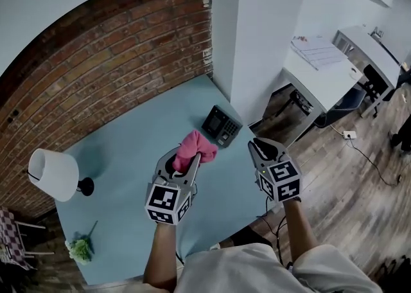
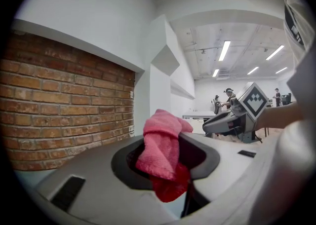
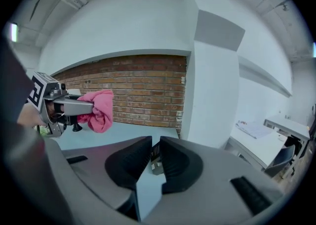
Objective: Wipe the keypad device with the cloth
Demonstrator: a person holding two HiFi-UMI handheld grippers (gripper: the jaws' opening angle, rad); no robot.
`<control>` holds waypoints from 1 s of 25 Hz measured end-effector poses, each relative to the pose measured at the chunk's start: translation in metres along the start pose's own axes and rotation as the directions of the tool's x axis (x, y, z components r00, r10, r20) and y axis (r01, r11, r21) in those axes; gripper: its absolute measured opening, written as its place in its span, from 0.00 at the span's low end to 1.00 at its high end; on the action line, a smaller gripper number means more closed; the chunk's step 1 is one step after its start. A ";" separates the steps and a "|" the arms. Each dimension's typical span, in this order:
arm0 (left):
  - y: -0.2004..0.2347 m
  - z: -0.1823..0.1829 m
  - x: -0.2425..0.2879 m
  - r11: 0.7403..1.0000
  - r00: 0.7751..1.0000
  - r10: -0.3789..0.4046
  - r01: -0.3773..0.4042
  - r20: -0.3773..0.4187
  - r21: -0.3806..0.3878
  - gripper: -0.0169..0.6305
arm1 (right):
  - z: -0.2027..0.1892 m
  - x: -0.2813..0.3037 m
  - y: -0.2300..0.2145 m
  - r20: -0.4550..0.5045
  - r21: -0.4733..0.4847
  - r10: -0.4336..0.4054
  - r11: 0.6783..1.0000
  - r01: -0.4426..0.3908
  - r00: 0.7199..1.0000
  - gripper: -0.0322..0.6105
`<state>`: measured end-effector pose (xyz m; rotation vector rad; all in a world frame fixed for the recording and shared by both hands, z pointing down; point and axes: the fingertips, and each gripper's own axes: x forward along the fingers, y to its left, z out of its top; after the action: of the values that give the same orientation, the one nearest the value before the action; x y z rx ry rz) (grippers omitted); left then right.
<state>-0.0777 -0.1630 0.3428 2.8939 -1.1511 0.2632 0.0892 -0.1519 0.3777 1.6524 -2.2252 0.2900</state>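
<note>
Pale blue table (image 1: pixel 122 157) stretches under both grippers, held above its near half. Nearest, the left gripper (image 1: pixel 191 160) has its jaws clamped on a pink cloth (image 1: pixel 196 144), which bunches up out of them and hangs below. Beside it, the right gripper (image 1: pixel 259 146) holds nothing, its jaws drawn almost together with only a slit between. Just beyond the cloth, the keypad device (image 1: pixel 221 124) lies on the table by the white pillar (image 1: pixel 253 41). Far left stands a white lamp (image 1: pixel 54 173), with the brick wall (image 1: pixel 96 60) behind.

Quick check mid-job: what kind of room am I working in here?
Probably an open office or lab: white desks with an office chair, ceiling strip lights, and a brick wall behind the blue table.
</note>
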 end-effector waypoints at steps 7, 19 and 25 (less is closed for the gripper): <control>0.025 -0.007 0.068 1.000 0.999 0.017 -0.017 -0.027 -0.010 0.25 | -0.017 0.059 -0.029 -0.073 -0.009 0.059 0.998 -0.060 0.996 0.17; 0.062 -0.067 0.163 0.991 0.993 0.072 -0.082 -0.098 -0.107 0.25 | -0.075 0.146 -0.058 -0.243 -0.021 0.141 0.988 -0.150 0.960 0.17; 0.085 -0.083 0.204 0.981 0.988 0.129 -0.139 -0.082 -0.137 0.26 | -0.099 0.175 -0.066 -0.292 -0.028 0.171 0.982 -0.187 0.941 0.18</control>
<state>-0.0022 -0.3575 0.4541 2.6663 -1.2976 0.2735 0.1224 -0.2894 0.5350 1.2865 -2.1401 0.4788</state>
